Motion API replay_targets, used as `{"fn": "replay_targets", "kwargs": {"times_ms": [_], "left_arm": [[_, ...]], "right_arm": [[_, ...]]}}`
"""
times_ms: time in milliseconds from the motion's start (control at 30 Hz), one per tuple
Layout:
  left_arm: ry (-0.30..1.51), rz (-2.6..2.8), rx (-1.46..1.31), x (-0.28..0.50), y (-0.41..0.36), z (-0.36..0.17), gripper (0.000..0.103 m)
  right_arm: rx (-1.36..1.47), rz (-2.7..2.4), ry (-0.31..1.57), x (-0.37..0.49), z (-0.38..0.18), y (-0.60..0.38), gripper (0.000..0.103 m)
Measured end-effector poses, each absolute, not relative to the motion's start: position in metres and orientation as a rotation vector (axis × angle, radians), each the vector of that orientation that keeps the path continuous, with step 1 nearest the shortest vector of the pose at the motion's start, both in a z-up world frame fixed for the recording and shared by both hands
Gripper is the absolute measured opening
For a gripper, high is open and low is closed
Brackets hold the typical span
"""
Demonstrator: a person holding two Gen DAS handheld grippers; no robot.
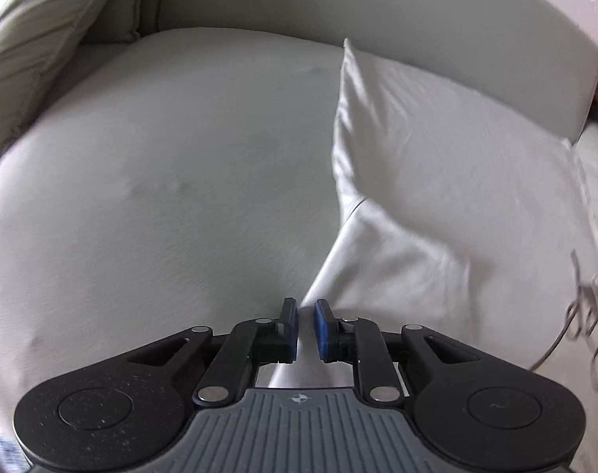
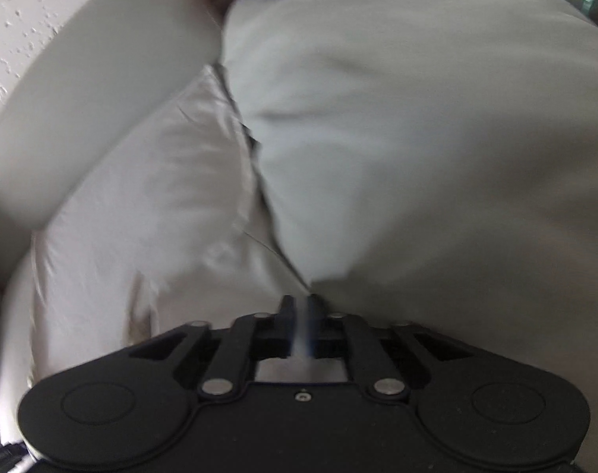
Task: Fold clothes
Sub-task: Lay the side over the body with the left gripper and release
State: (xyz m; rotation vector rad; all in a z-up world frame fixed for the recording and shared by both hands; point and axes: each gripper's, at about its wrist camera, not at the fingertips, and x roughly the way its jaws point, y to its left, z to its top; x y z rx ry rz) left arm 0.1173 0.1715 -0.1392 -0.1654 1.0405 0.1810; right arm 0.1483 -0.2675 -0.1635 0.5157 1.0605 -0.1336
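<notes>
Left gripper (image 1: 306, 325), nearest the lens in the left wrist view: blue pads (image 1: 322, 329) drawn close together with a strip of white garment (image 1: 436, 213) running between them. Pads pinch the cloth at a corner or edge; a narrow gap remains, filled by fabric.

From that pinch point the garment rises and spreads to the right, lifted and taut in folds, with a seam line visible partway up. At the far right edge of the cloth, dark scribbled print (image 1: 586, 323), too blurred to read.

Beyond and left of the garment: pale sofa seat cushion (image 1: 161, 197), broad and smooth. Farther back, a creased throw pillow (image 1: 34, 39) in the upper left corner, and the sofa backrest (image 1: 417, 12) running across the top.

Right gripper (image 2: 299, 325), right wrist view, heavy motion blur: fingers near together with a pale streak of cloth between them, so clamped on the same garment (image 2: 149, 205). The white fabric spreads left and up from the fingers. Directly ahead and right, a large grey-green cushion (image 2: 436, 138) fills most of the view. A curved sofa arm (image 2: 82, 79) lies at far left, with a textured white wall (image 2: 11, 12) behind it.
</notes>
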Motion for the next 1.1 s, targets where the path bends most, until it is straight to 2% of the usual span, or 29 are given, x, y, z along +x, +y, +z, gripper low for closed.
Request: {"fn": "replay_targets", "kwargs": {"times_ms": [67,167,267,467,600,733,933,1100], "left_arm": [[1.043,0.188,-0.128,0.109,0.169,-0.134,0.017],[1.042,0.192,-0.075,0.095,0.164,-0.126,0.017],[1.015,0.159,-0.035,0.075,0.150,-0.120,0.017],[1.051,0.128,0.088,0.063,0.118,-0.135,0.018],[1.076,0.109,0.112,0.045,0.109,-0.135,0.017],[1.070,0.089,0.109,0.023,0.104,-0.127,0.017],[1.026,0.052,0.071,0.017,0.089,-0.113,0.018],[1.002,0.015,0.118,0.015,0.063,-0.106,0.018]], "right_arm": [[0.477,-0.142,1.087,0.135,-0.153,-0.269,0.001],[0.332,-0.140,1.085,0.118,-0.132,-0.259,0.010],[0.289,-0.096,1.069,0.114,-0.121,-0.250,0.013],[0.156,-0.014,1.150,0.111,-0.142,-0.221,0.025],[0.031,-0.015,1.180,0.095,-0.138,-0.213,0.027],[0.071,-0.021,1.205,0.078,-0.130,-0.225,0.027],[0.130,0.062,1.115,0.055,-0.106,-0.217,0.033],[0.160,0.183,1.099,0.046,-0.104,-0.190,0.033]]}}
